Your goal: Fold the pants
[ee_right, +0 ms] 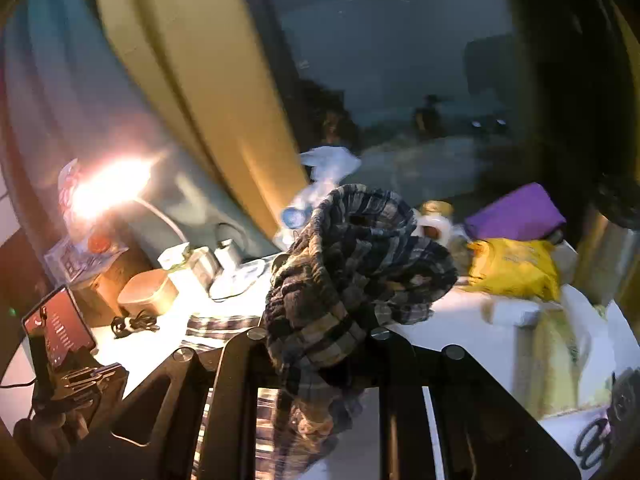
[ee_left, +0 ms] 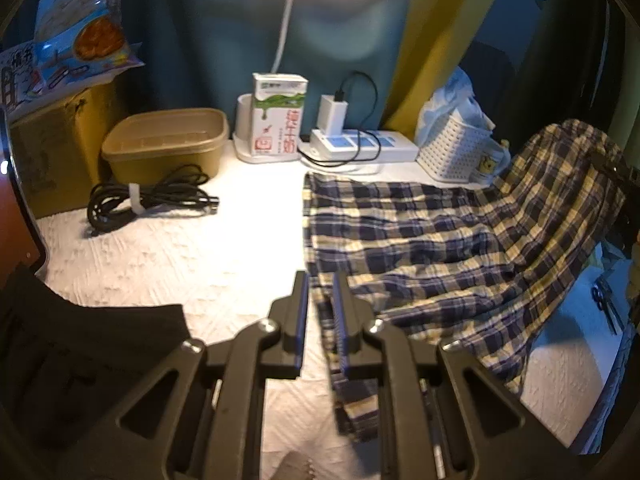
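Note:
The plaid pants (ee_left: 432,240), navy and cream checks, lie across the white textured table (ee_left: 180,264), one end lifted up at the right. My left gripper (ee_left: 320,312) is shut on a near edge of the pants; cloth passes between its blue pads (ee_left: 342,320) and hangs below. In the right wrist view, my right gripper (ee_right: 316,344) is shut on a bunched waistband of the pants (ee_right: 352,264) and holds it raised above the table. Its fingertips are hidden by cloth. The right gripper also shows in the left wrist view at the far right (ee_left: 618,184).
At the back stand a tan plastic tub (ee_left: 164,144), a milk carton (ee_left: 278,116), a power strip with charger (ee_left: 360,140) and a white basket (ee_left: 452,148). A coiled black cable (ee_left: 148,200) lies left. Dark cloth (ee_left: 80,352) lies near left. A yellow bag (ee_right: 516,268) sits right.

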{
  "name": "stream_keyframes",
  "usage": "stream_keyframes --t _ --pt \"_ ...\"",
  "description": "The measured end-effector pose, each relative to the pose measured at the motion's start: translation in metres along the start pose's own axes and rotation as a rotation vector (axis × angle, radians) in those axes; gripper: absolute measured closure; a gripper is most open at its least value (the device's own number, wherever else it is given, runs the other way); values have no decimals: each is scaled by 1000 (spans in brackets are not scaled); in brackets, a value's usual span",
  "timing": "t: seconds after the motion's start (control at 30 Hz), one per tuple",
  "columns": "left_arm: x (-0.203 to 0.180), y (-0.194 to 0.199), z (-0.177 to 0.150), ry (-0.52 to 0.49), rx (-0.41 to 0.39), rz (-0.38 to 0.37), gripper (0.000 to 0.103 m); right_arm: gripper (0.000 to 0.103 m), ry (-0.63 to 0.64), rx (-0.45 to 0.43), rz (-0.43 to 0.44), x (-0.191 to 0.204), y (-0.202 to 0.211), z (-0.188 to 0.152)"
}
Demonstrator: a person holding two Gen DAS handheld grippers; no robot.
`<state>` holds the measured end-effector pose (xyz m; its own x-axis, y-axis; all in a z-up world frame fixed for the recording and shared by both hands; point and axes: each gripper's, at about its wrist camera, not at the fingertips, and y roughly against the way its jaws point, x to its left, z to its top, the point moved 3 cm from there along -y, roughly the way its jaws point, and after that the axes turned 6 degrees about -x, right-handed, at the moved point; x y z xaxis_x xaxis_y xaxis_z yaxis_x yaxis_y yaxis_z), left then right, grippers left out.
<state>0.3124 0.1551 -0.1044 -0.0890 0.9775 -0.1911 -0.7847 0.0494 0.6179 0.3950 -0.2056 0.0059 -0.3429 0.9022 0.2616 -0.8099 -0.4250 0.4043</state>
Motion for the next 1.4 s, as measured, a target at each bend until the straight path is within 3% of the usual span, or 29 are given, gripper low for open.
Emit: stream_keyframes --t 0.27,0.6,0.67,0.7,0.77,0.83,0.9,0.97,1.1,1.17,1.2,1.27,1.3,1.4 --pt "29 6 -2 31 -30 24 90 84 111 62 65 76 -37 -8" --pt "52 10 -12 34 3 76 90 84 226 206 144 163 -97 -67" --pt "55 15 -11 39 -40 40 92 84 248 231 145 175 -107 -80" --pt "55 19 -9 27 -70 42 103 84 261 247 149 182 -113 -88" --pt "48 23 -7 -39 -90 53 103 84 281 277 156 194 -122 -103" --pt "49 25 -4 -12 -96 19 103 84 305 295 158 202 -128 -113" --pt "48 22 0 4 -50 -1 102 84 321 312 156 209 -135 -122" --pt "50 19 1 31 -26 28 98 84 331 323 148 213 -141 -128" --pt "51 24 3 24 -57 70 95 83 342 346 133 221 -151 -137" --pt "51 24 3 11 -51 92 95 80 344 366 130 224 -155 -139" --pt "51 23 3 13 -47 92 94 73 351 387 131 227 -159 -142" --pt "51 22 3 13 -34 88 94 48 352 404 154 233 -162 -144" --pt "51 22 3 13 -31 87 93 31 355 404 164 236 -161 -145" --pt "52 23 3 37 -17 58 93 29 357 414 218 246 -154 -144"
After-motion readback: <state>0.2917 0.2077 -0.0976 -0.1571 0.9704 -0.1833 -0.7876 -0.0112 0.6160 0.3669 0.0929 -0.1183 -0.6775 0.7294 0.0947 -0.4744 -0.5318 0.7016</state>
